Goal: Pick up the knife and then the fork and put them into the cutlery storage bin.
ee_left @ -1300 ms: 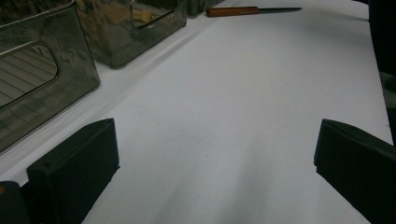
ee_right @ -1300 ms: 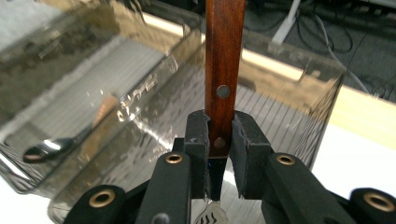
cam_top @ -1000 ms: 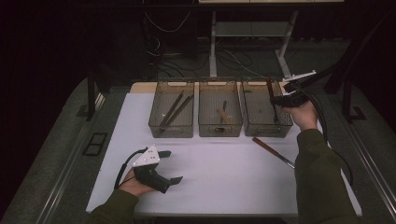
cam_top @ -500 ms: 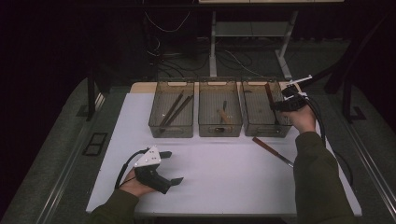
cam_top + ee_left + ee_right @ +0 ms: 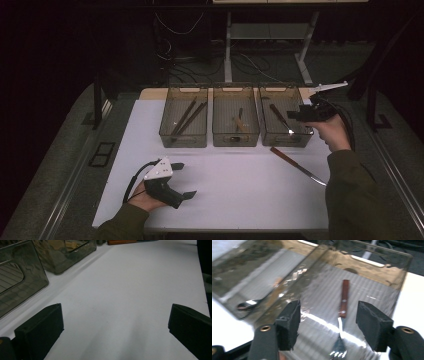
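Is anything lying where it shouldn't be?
Yes. One knife lies loose on the white table, slanted in front of the right-hand bin. The other cutlery lies inside the three bins.

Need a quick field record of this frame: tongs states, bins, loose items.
work in hand: sorting cutlery into three clear bins
right tongs: open, jaws have just been opening, nothing between them, above the right bin
fork: wooden handle, lying in the right bin below the right tongs
left tongs: open, holding nothing, low over the white table
left bin: long dark utensils
middle bin: short utensils, type unclear
knife: on the table in front of the right bin
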The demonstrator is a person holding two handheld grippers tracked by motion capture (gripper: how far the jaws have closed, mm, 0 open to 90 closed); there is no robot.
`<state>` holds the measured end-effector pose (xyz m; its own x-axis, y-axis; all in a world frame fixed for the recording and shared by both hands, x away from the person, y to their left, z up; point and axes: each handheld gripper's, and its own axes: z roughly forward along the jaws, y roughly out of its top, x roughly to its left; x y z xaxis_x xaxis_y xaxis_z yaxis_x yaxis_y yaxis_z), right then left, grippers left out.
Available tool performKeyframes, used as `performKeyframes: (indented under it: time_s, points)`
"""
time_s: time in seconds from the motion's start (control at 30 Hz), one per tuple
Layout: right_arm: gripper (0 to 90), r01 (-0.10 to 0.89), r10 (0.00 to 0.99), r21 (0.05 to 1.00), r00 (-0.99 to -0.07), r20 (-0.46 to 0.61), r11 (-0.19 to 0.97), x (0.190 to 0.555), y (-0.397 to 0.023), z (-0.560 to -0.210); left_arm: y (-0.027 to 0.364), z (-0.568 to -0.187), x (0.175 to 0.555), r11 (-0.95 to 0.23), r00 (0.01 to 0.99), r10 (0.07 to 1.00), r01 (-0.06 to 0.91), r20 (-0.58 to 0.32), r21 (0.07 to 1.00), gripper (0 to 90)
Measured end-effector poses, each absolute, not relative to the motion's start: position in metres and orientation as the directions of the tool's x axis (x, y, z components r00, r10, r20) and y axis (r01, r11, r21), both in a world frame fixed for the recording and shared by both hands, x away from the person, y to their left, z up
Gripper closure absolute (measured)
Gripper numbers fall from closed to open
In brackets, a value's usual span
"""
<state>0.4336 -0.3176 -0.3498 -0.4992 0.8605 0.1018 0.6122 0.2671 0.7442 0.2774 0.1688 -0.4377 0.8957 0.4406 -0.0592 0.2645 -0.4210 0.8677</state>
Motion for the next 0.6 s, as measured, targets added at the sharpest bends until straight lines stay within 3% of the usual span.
performKeyframes:
  time_s: [0.2, 0.6]
  points:
    - [27.7, 0.589, 0.831, 0.755, -0.546, 0.109, 0.288, 0.404, -0.317, -0.347, 0.169, -0.437, 0.276, -0.419, 0.893, 0.446, 0.269, -0.061, 0.867, 0.0]
    - [24.1, 0.557, 0.795, 0.769, -0.597, 0.109, 0.314, 0.358, -0.318, -0.361, 0.169, -0.437, 0.276, -0.426, 0.895, 0.442, 0.266, -0.058, 0.865, 0.0]
